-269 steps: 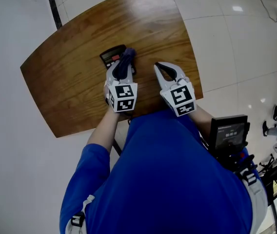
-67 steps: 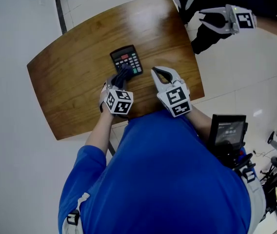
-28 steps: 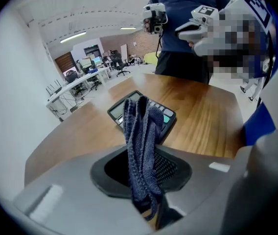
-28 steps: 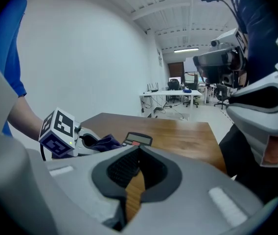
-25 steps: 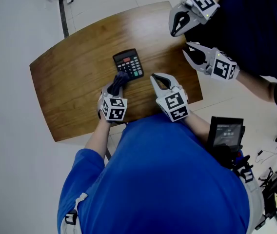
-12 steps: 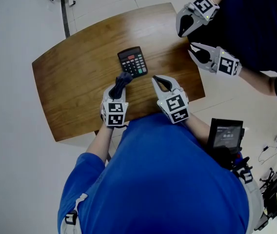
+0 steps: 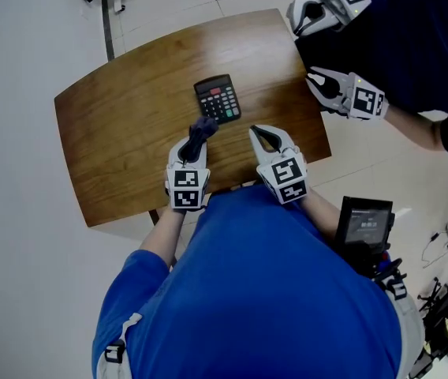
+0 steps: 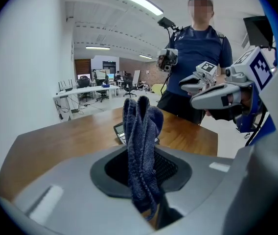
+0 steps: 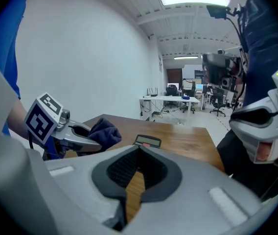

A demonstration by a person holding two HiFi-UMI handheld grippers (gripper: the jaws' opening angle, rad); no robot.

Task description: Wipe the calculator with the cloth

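While the left gripper point(image 7: 196, 144) is clamped on the dark blue cloth point(image 7: 202, 128), which stands bunched out of its jaws, the calculator point(image 7: 218, 99) lies on the wooden table point(image 7: 113, 125) just beyond that bunch and slightly to its right. From the head view it cannot be told whether cloth and calculator touch. The calculator's long axis runs near to far, leaning a little left at the far end, display end farthest. In the left gripper view the cloth point(image 8: 141, 131) covers most of the calculator point(image 8: 119, 130), so the target sits almost straight ahead of the jaws.

The right gripper point(image 7: 260, 135) rests just right of the calculator's near end, its tips together on nothing. A wipe would likely be a short push away from the person.

Bare wood lies open on the left and beyond. A second person's gripper point(image 7: 320, 81) hangs at the table's right edge, and that person's other gripper point(image 7: 307, 18) is by the far right corner.
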